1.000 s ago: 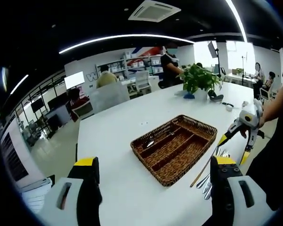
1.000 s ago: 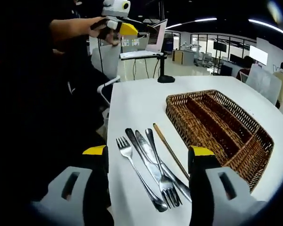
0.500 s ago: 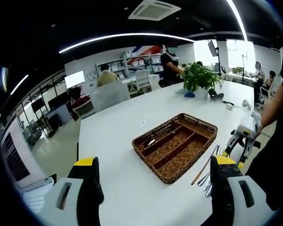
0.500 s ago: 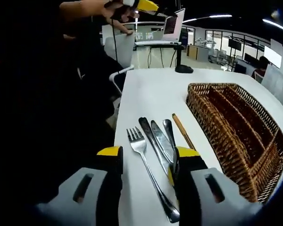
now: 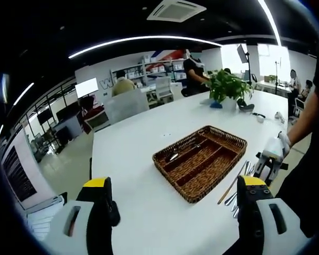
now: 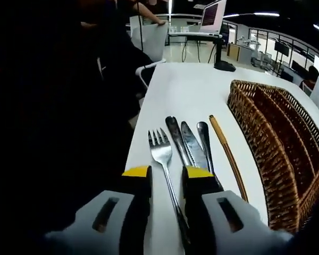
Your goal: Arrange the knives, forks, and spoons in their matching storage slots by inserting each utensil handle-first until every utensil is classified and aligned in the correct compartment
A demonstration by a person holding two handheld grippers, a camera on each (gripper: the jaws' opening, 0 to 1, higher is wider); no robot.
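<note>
The right gripper (image 6: pixel 166 177) has its jaws narrowed around the fork (image 6: pixel 165 166), which lies on the white table (image 6: pixel 191 95) beside the knives (image 6: pixel 189 146) and left of the wicker tray (image 6: pixel 279 143). The left gripper (image 5: pixel 175 186) hangs above the table with jaws spread wide and nothing between them.

We are seeing a white table (image 6: pixel 189 93) that is carrying a wicker tray (image 6: pixel 266 154). Beside the tray a fork (image 6: pixel 162 154), two knives (image 6: pixel 187 141), a spoon (image 6: pixel 203 139) and a wooden stick (image 6: pixel 227 154) are lying directly on it. At the far end, a potted plant (image 5: pixel 227 87) is standing on it.
</note>
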